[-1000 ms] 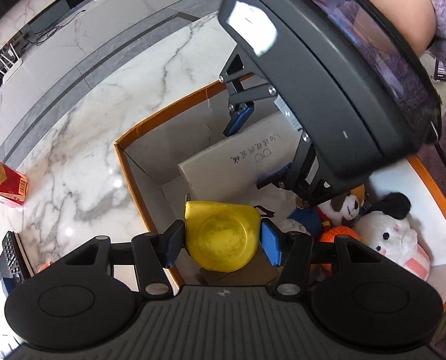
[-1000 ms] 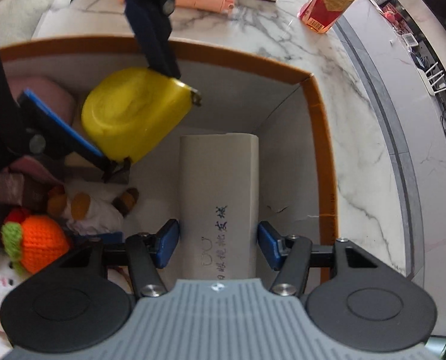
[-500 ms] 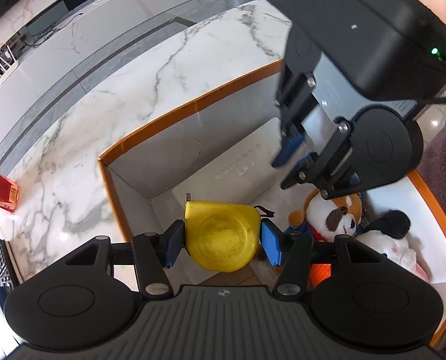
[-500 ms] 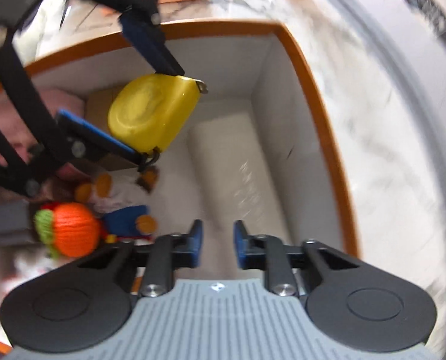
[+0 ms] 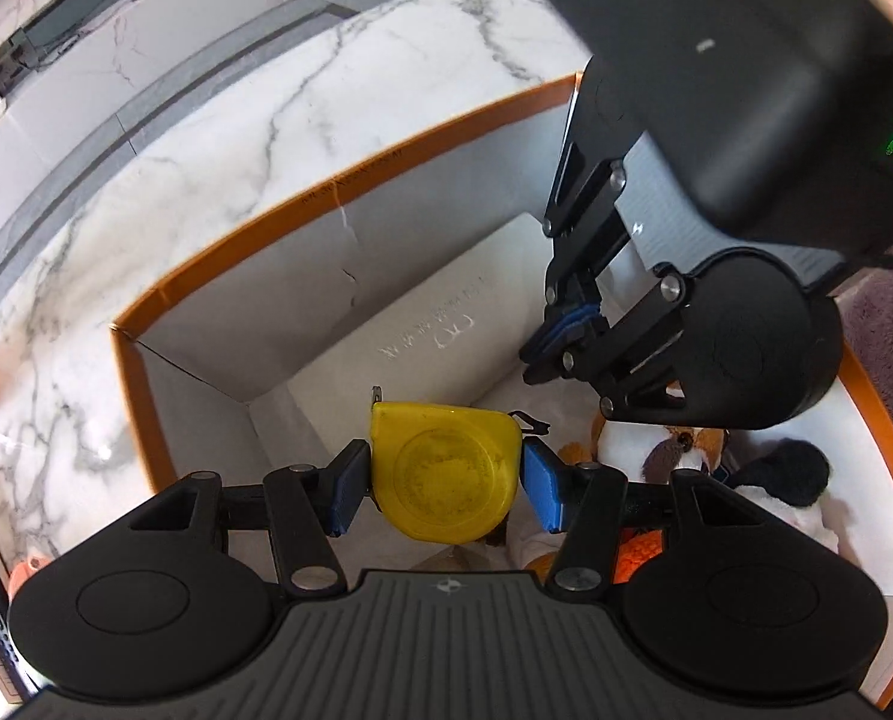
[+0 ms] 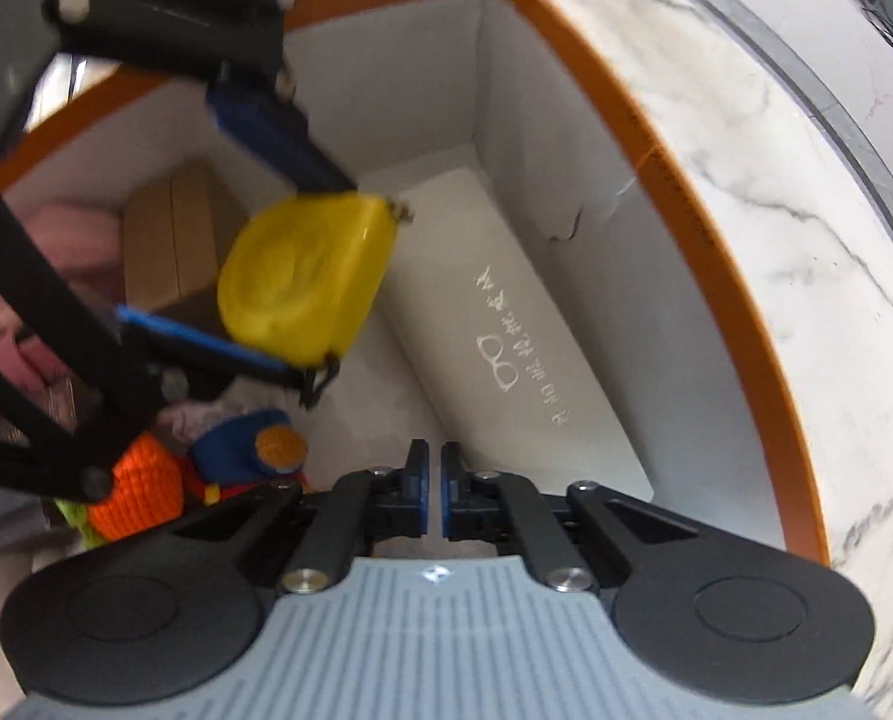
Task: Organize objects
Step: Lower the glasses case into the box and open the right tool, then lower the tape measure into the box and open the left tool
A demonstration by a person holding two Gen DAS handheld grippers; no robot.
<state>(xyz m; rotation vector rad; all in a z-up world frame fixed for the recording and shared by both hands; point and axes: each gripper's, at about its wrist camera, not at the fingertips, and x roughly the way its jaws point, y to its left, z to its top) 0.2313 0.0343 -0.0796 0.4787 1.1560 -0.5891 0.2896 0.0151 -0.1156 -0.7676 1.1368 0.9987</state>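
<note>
A second ago the right tongs point(image 6: 433, 492) straddled the white case point(image 6: 506, 324) lying in the orange-rimmed box point(image 5: 338, 204); they have since closed empty. The left tongs point(image 5: 443, 483) still clamp the yellow tape measure point(image 5: 445, 471) above the box

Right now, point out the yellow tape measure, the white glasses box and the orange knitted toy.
yellow tape measure point(image 5: 444, 471), left wrist view, round face.
white glasses box point(image 6: 509, 324), right wrist view, printed top.
orange knitted toy point(image 6: 140, 492), right wrist view, knitted body.
</note>
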